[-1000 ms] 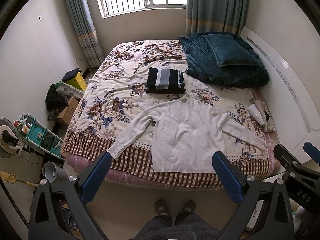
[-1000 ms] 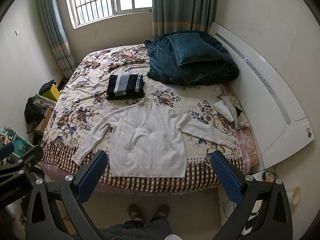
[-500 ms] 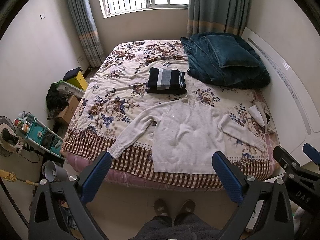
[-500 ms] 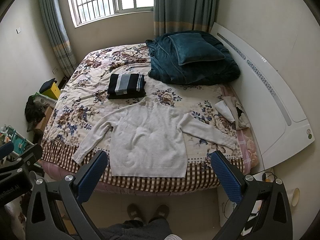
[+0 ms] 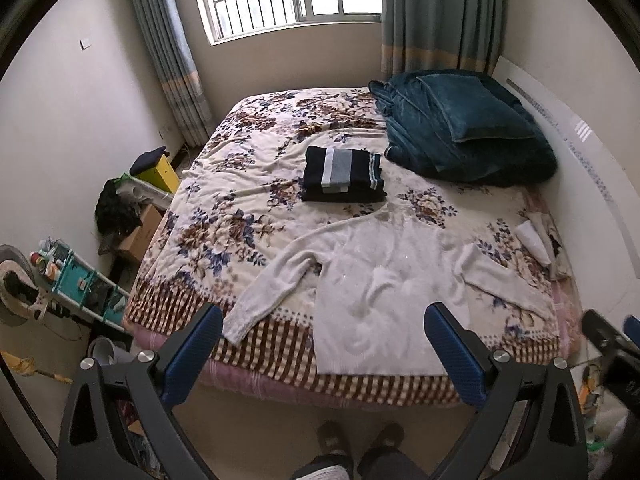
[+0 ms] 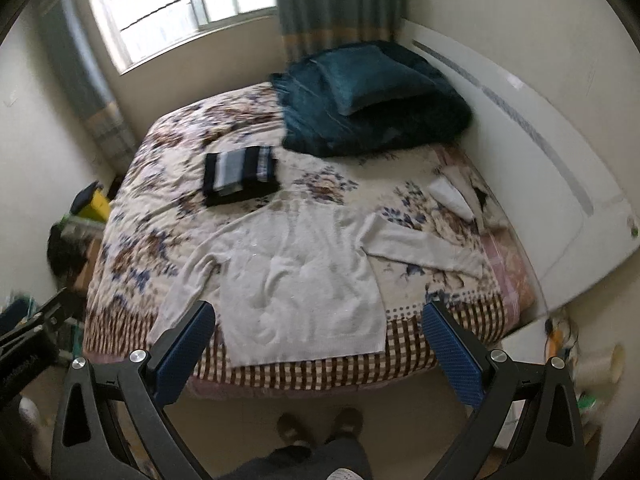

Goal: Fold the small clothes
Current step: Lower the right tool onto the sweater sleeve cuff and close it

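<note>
A white long-sleeved sweater (image 5: 380, 292) (image 6: 304, 276) lies flat, sleeves spread, at the near edge of the floral bed (image 5: 240, 216) (image 6: 152, 224). Behind it sits a folded dark striped garment (image 5: 342, 174) (image 6: 240, 174). My left gripper (image 5: 324, 344) hangs open above the floor in front of the bed, its blue pads wide apart and holding nothing. The right gripper (image 6: 318, 338) is open too, also short of the bed edge, framing the sweater's hem.
A teal blanket and pillow (image 5: 464, 128) (image 6: 372, 96) are heaped at the far right by the white headboard (image 6: 540, 168). Small cloths (image 5: 540, 240) lie by the right edge. Boxes and a teal rack (image 5: 80, 284) crowd the left floor. The person's feet (image 5: 360, 436) stand before the bed.
Both grippers have edged closer to the bed; the right one swung and tilted, blurring its view. Nothing on the bed moved.
</note>
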Demonstrator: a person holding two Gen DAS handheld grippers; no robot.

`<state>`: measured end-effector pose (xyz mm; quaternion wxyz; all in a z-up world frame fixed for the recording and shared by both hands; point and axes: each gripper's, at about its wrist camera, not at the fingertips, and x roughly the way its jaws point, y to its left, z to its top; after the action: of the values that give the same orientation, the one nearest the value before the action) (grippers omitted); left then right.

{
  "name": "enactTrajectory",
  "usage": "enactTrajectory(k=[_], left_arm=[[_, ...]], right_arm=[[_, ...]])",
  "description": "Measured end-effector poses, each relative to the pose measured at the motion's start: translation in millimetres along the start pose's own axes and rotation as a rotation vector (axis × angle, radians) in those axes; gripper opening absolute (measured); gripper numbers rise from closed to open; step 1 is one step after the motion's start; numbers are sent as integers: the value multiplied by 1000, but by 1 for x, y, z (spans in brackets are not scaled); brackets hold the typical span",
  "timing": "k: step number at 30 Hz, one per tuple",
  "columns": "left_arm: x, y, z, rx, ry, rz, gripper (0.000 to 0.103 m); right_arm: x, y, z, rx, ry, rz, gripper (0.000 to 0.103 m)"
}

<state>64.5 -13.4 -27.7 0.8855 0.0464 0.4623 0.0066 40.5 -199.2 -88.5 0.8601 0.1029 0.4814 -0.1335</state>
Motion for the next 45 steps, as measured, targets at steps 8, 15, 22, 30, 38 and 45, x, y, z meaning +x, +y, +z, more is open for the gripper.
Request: enactTrajectory(k=[8, 15, 22, 30, 38, 45], left_arm=[[131, -60, 28, 30, 67, -12, 103], [275, -146, 34, -12, 205, 54, 103], [439, -233, 8, -23, 368, 130, 103], [559, -283, -42, -15, 536, 172, 103], [606, -300, -45, -5, 544, 184, 103], [607, -296, -33, -8, 534, 155, 103]], right_arm=[[148, -115, 17, 274, 67, -184, 103], [334, -274, 14, 567, 212, -208, 103], [525, -424, -27, 865, 313, -247, 103], [642, -507, -68, 1073, 286, -295, 103], [657, -536, -73, 1251, 97, -380, 46], [658, -519, -39, 1163, 66, -383, 13]])
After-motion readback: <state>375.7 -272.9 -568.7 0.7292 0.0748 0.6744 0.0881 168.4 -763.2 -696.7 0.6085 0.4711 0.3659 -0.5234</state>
